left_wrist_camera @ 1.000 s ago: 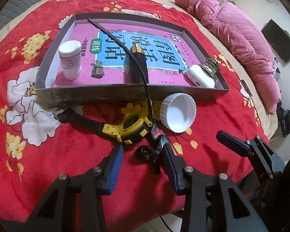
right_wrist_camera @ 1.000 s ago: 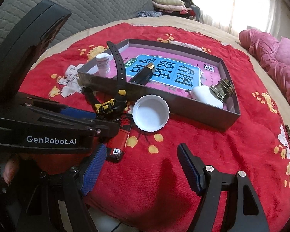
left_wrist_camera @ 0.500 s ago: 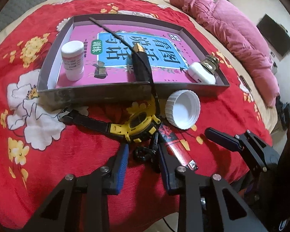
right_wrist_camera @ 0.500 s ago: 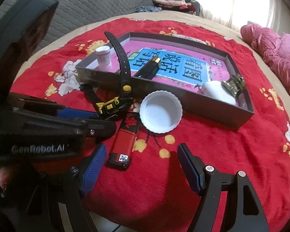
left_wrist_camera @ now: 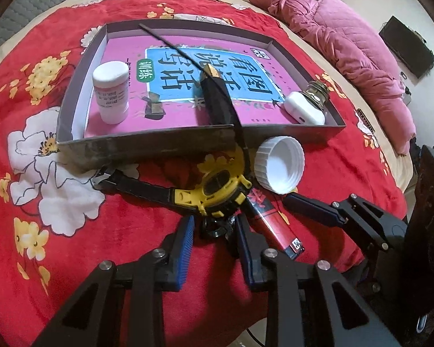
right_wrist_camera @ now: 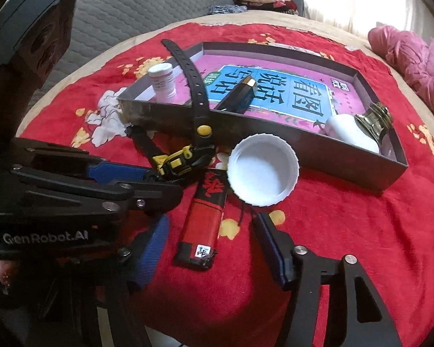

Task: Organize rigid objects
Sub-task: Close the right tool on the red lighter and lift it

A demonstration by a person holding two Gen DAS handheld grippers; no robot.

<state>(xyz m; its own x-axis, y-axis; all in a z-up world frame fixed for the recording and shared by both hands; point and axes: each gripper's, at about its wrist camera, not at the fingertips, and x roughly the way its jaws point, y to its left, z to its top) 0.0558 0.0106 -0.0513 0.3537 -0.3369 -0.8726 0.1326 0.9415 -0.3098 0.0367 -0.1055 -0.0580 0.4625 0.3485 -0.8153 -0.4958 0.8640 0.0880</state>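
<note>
The left claw (left_wrist_camera: pixel 214 232) is narrowed around a small black part below the yellow and black wristwatch (left_wrist_camera: pixel 214 186); real contact I cannot tell. The right claw (right_wrist_camera: pixel 211 247) is closing around the red rectangular lighter (right_wrist_camera: pixel 204 219), which lies on the red flowered blanket (right_wrist_camera: pixel 347 231), pads apart from it.

The small black thing (left_wrist_camera: pixel 215 227) between the left claw (left_wrist_camera: pixel 214 241) pads is too dark and half-covered to name, the watch (left_wrist_camera: pixel 217 183) strap at twelve o'clock crosses part of the black tube (left_wrist_camera: pixel 217 98), and the lighter's (right_wrist_camera: pixel 204 219) label print is unreadable.
</note>
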